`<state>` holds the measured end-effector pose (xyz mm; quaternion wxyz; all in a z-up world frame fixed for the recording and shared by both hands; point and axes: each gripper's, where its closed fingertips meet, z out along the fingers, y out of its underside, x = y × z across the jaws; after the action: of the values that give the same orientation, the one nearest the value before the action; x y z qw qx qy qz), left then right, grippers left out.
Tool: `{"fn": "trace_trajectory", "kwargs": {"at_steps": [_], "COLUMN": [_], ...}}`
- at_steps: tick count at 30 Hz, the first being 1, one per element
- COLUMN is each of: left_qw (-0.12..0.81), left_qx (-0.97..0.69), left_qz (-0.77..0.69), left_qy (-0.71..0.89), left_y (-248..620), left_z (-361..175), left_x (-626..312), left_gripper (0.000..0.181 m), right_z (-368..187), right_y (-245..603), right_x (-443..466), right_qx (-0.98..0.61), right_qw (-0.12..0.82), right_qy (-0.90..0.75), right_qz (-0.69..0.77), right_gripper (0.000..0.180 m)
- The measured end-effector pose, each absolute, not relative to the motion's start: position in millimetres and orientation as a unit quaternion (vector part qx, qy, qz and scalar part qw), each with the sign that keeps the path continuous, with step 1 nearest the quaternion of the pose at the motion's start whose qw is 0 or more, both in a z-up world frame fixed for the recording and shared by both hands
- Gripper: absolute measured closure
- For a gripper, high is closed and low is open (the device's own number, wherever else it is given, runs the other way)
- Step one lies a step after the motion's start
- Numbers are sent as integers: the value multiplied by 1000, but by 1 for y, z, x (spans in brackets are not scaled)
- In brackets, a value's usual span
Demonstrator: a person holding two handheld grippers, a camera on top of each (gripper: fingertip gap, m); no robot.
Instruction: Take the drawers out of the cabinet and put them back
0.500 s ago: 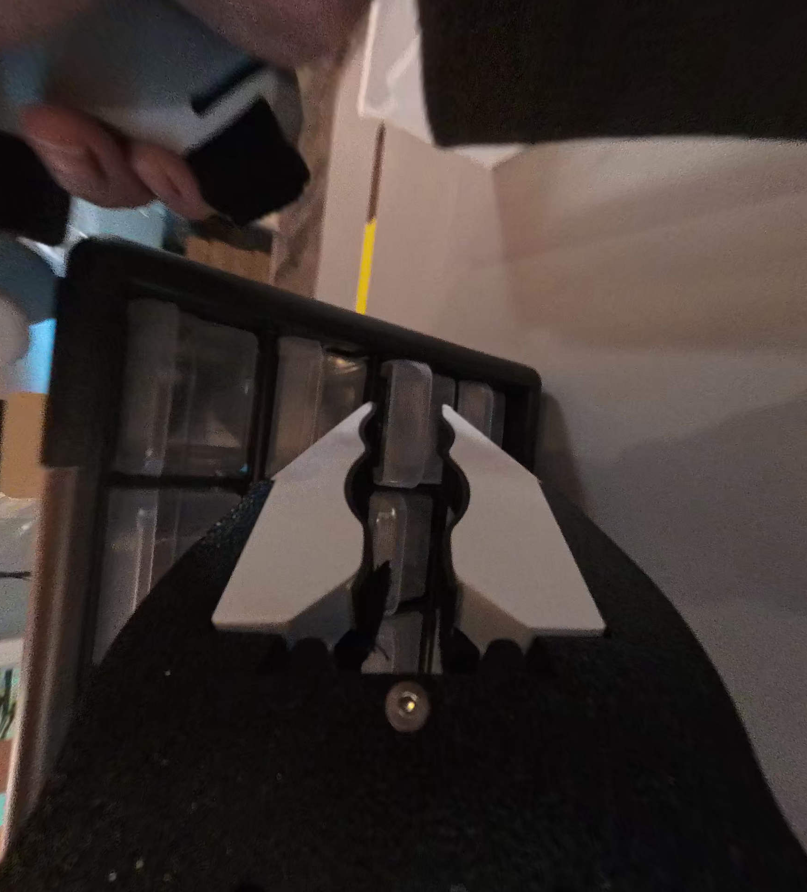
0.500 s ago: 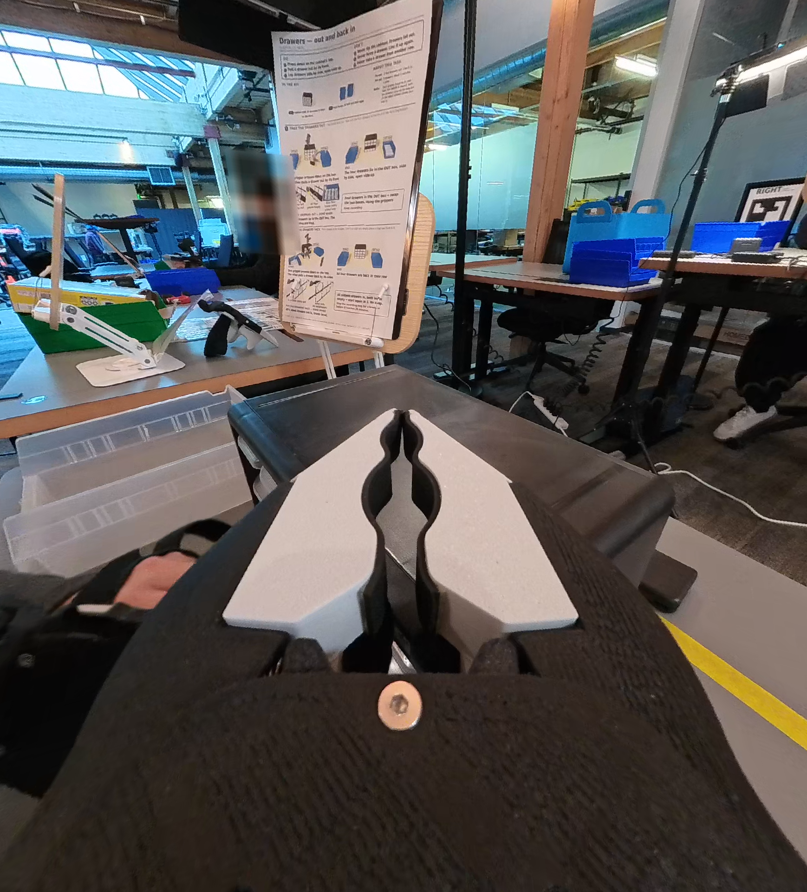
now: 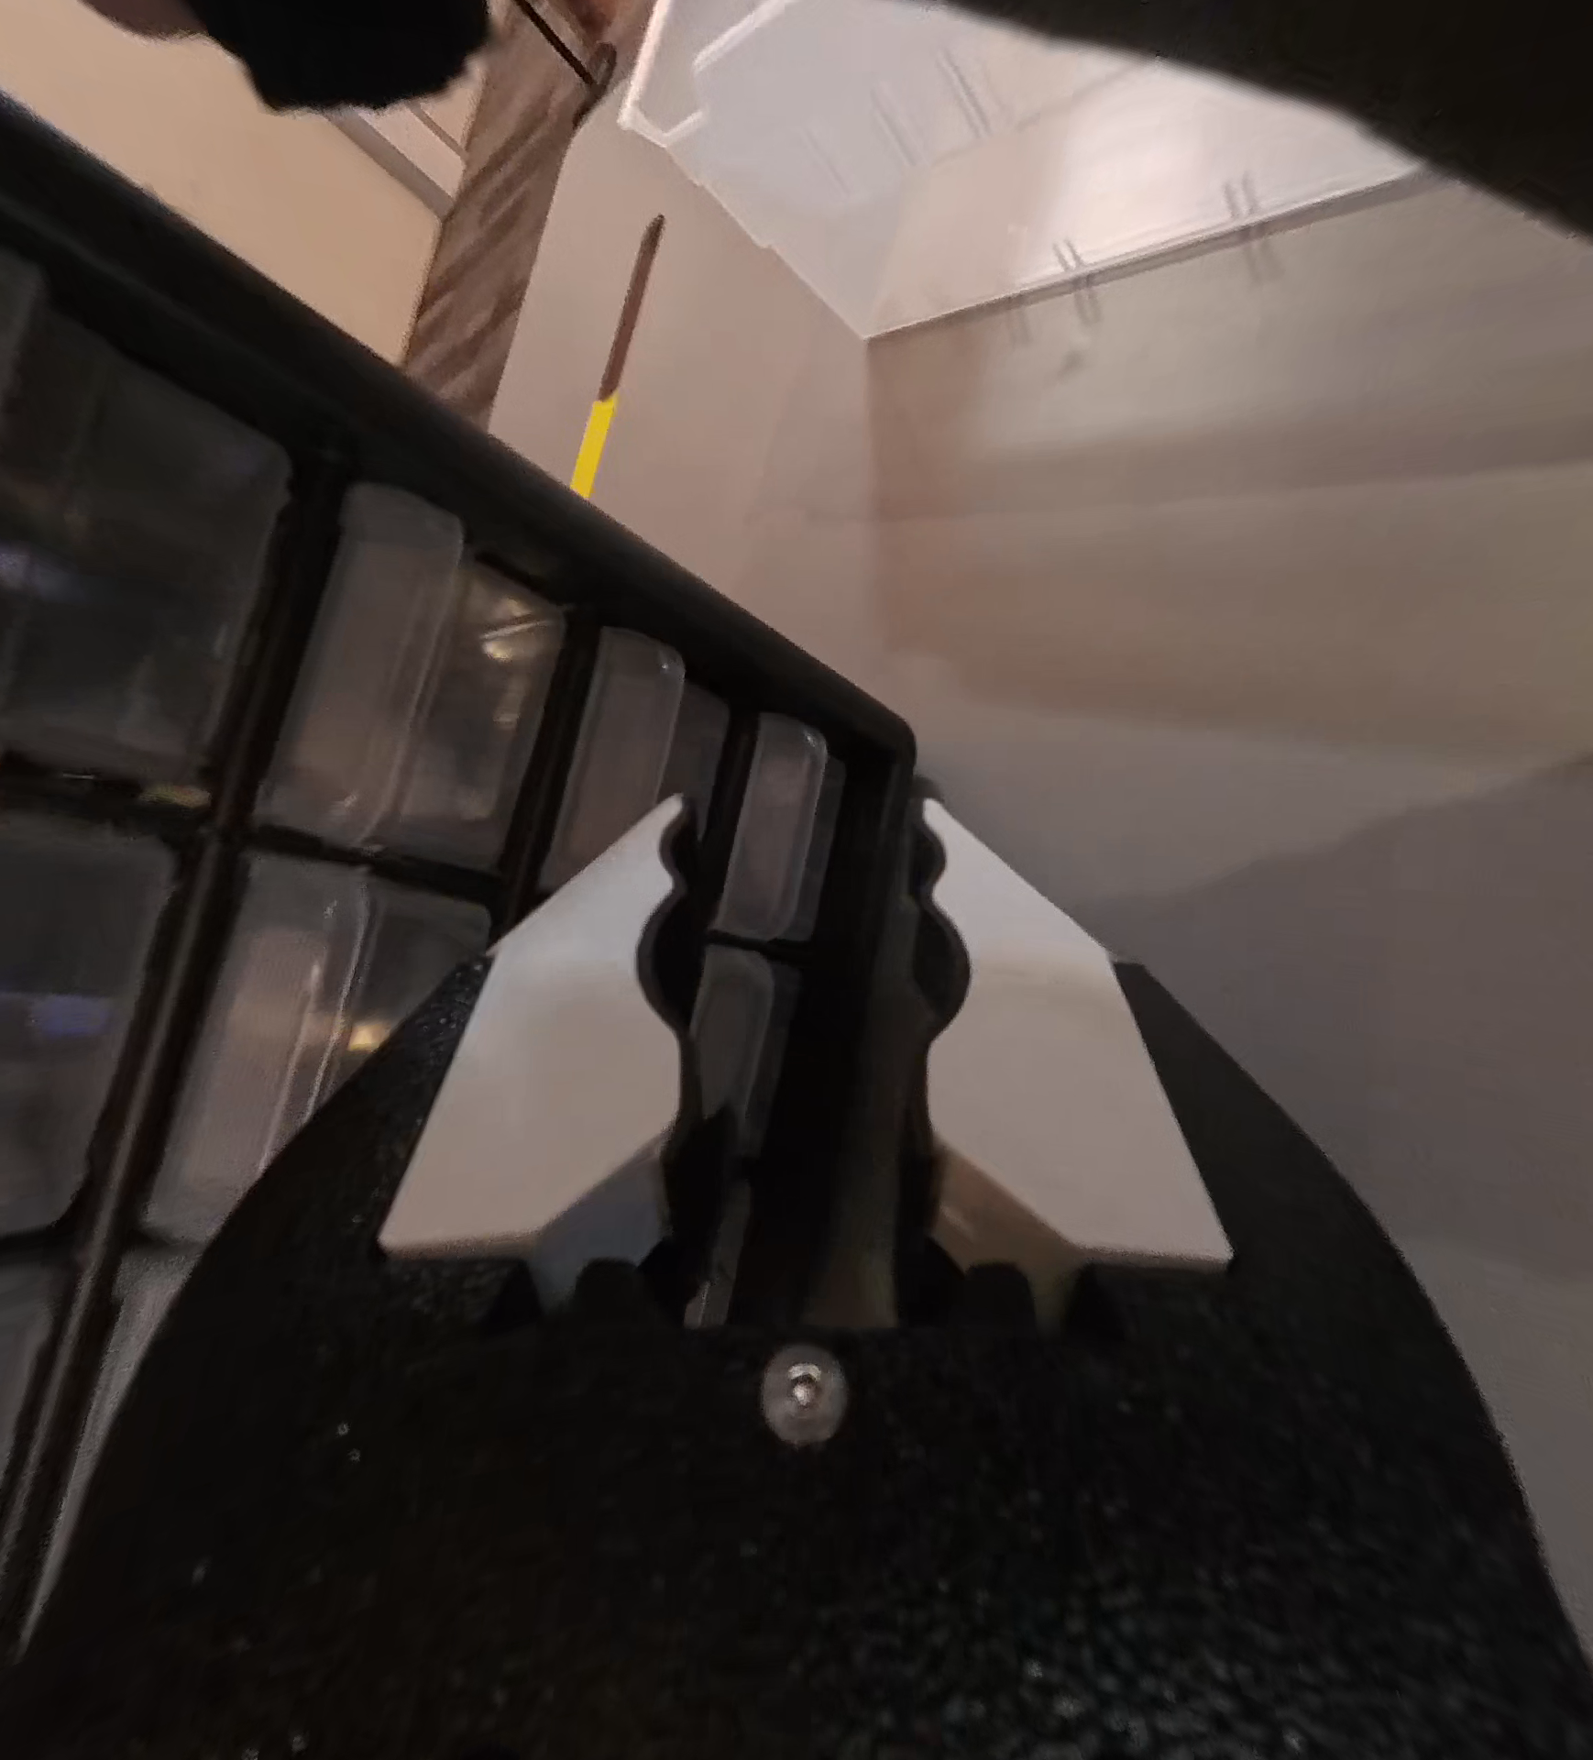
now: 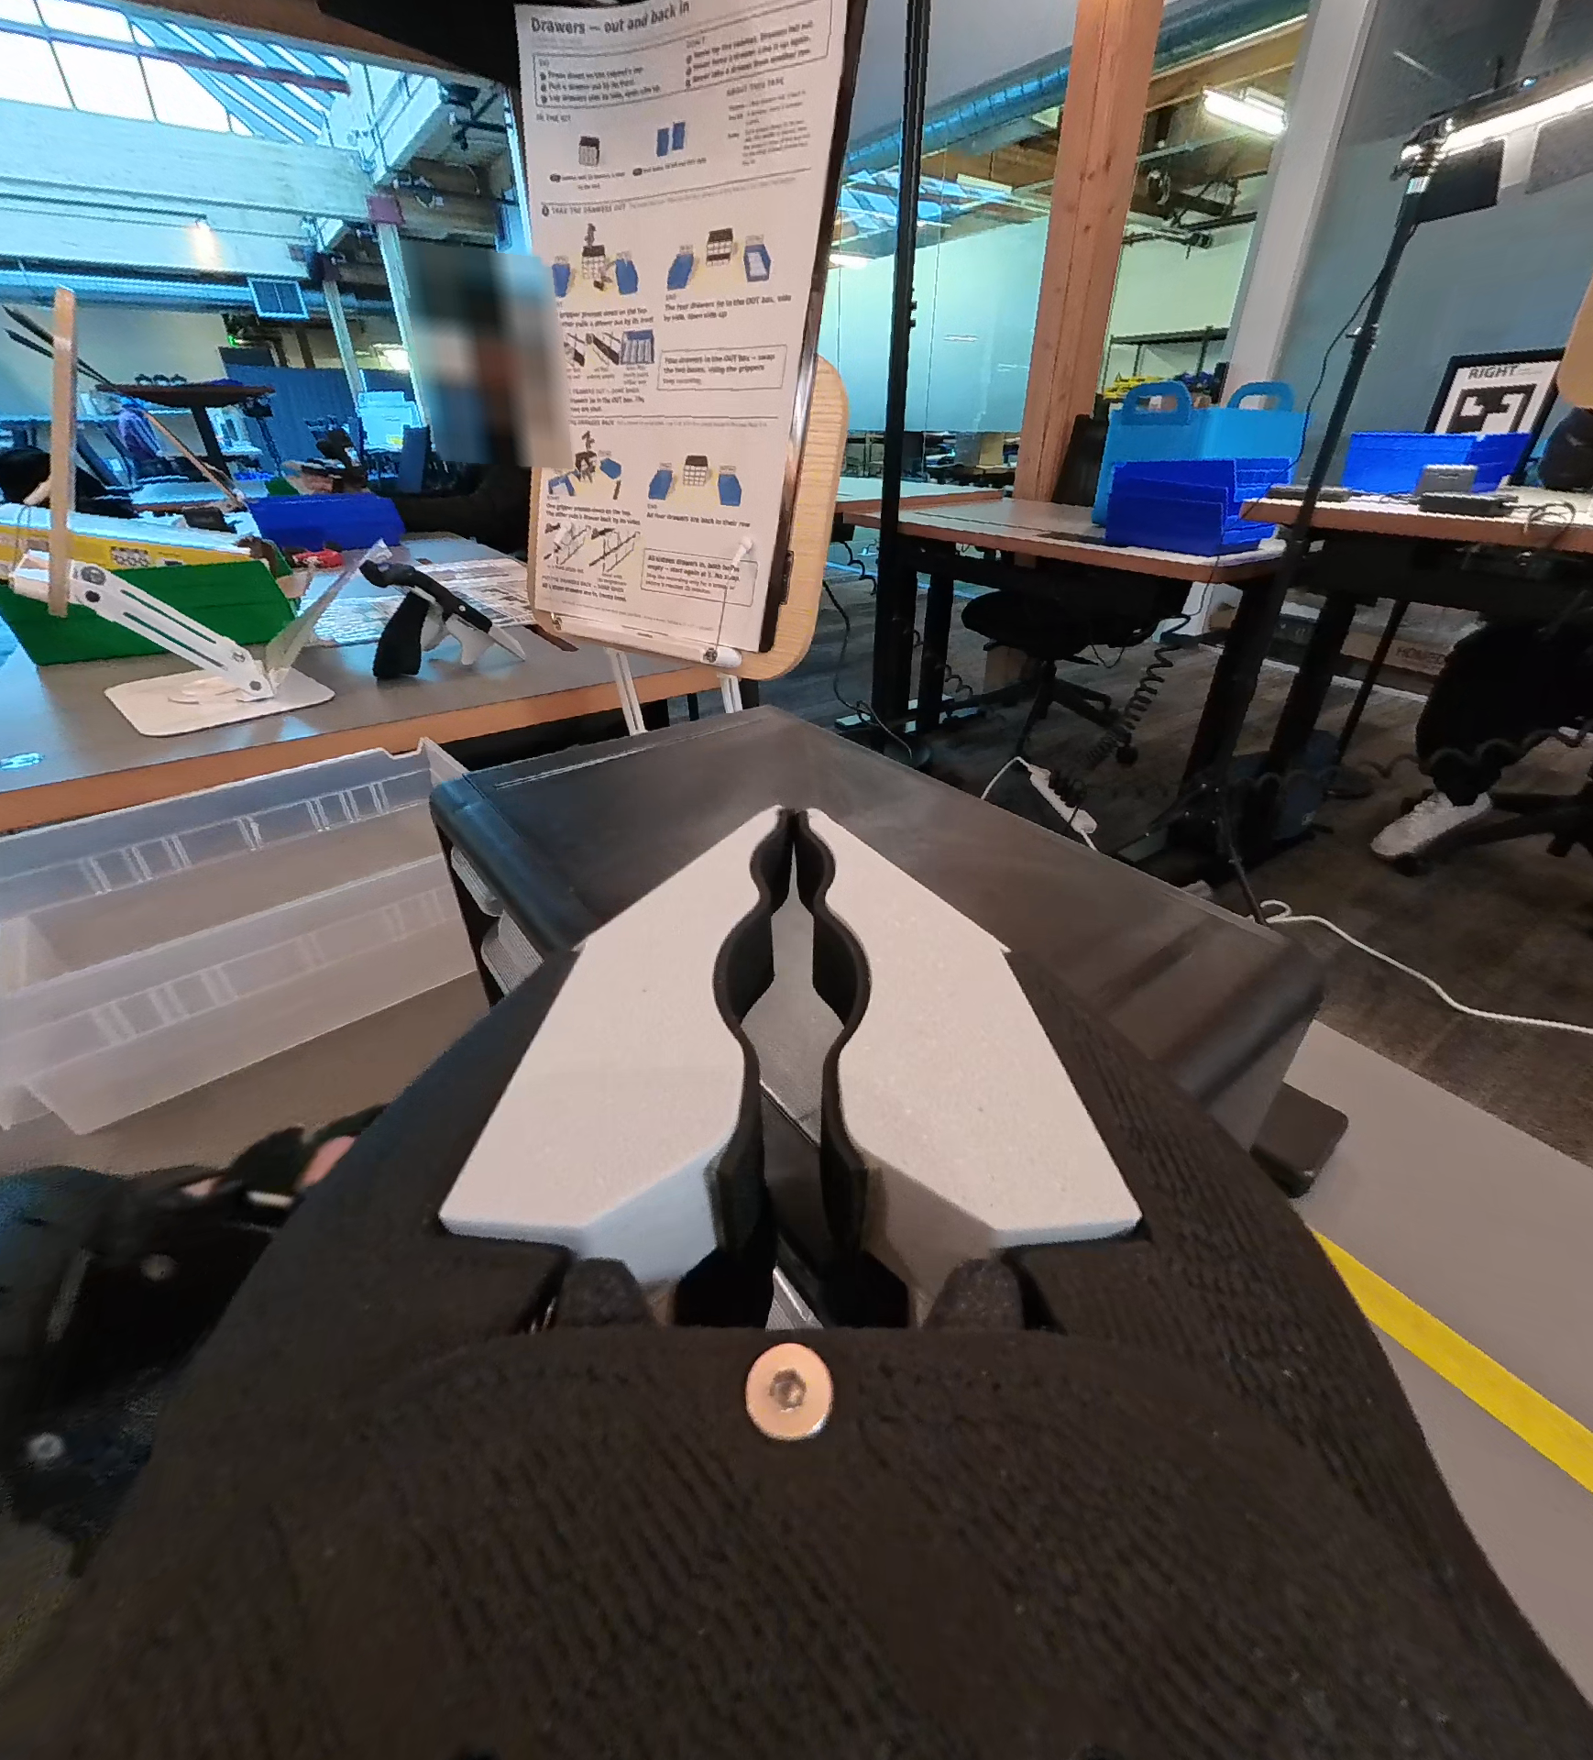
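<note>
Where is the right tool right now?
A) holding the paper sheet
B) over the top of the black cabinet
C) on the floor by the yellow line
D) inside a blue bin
B: in the right wrist view the right tool sits closed over the flat top of the black cabinet, with the clear bins off to its left.

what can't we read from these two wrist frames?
- Left wrist view: whether the left gripper touches a drawer handle; motion blur.
- Left wrist view: cabinet lower rows; gripper body covers them.
- Right wrist view: cabinet front; only its top shows under the shut right gripper.
</note>
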<state>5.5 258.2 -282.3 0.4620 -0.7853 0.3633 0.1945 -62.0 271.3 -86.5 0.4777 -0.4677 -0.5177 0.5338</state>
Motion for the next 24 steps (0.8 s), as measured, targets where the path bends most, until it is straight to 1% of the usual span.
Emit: {"fn": "trace_trajectory", "kwargs": {"at_steps": [2, 4, 8, 9, 11, 13, 14, 15, 16, 17, 18, 19, 20, 21, 23, 24], "left_qw": [491, 535, 636, 662, 729, 782, 785, 778, 766, 750, 731, 714, 701, 689, 663, 642], "left_qx": [-772, -754, -714, -701, -649, -596, -595, -606, -622, -643, -666, -686, -701, -714, -733, -747], "left_qz": [204, 224, 239, 229, 199, 172, 166, 163, 159, 154, 150, 142, 130, 116, 105, 106], "left_qy": [348, 308, 166, 137, 87, 53, 39, 25, 15, 7, 1, 0, 17, 49, 111, 134], "left_y": [246, 230, 193, 185, 170, 156, 153, 152, 153, 154, 155, 156, 157, 158, 160, 159], "left_z": [-268, -241, -154, -130, -81, -46, -38, -35, -34, -38, -44, -53, -63, -75, -94, -102], "left_x": [4, -6, -51, -62, -83, -106, -119, -134, -146, -156, -166, -173, -172, -165, -156, -153], "left_gripper": [135, 132, 127, 120, 100, 98, 97, 93, 91, 91, 89, 86, 76, 72, 73, 77], "right_z": [-87, -87, -78, -73, -63, -54, -50, -47, -45, -44, -44, -44, -43, -42, -38, -36], "right_y": [271, 272, 272, 271, 269, 265, 262, 259, 255, 252, 249, 245, 242, 237, 228, 223], "right_x": [-63, -63, -59, -57, -52, -49, -48, -48, -49, -50, -52, -54, -56, -58, -61, -63], "right_qx": [-469, -472, -464, -459, -446, -432, -425, -419, -412, -408, -406, -402, -396, -388, -364, -354], "right_qw": [480, 486, 522, 535, 563, 588, 597, 606, 612, 616, 618, 621, 624, 630, 646, 652], "right_qy": [-520, -523, -520, -517, -508, -502, -501, -503, -506, -509, -513, -518, -523, -527, -529, -532], "right_qz": [528, 517, 491, 486, 476, 465, 459, 453, 447, 441, 435, 429, 424, 419, 411, 409], "right_gripper": [180, 180, 180, 180, 180, 180, 180, 180, 174, 160, 157, 155, 154, 154, 154, 154]}}
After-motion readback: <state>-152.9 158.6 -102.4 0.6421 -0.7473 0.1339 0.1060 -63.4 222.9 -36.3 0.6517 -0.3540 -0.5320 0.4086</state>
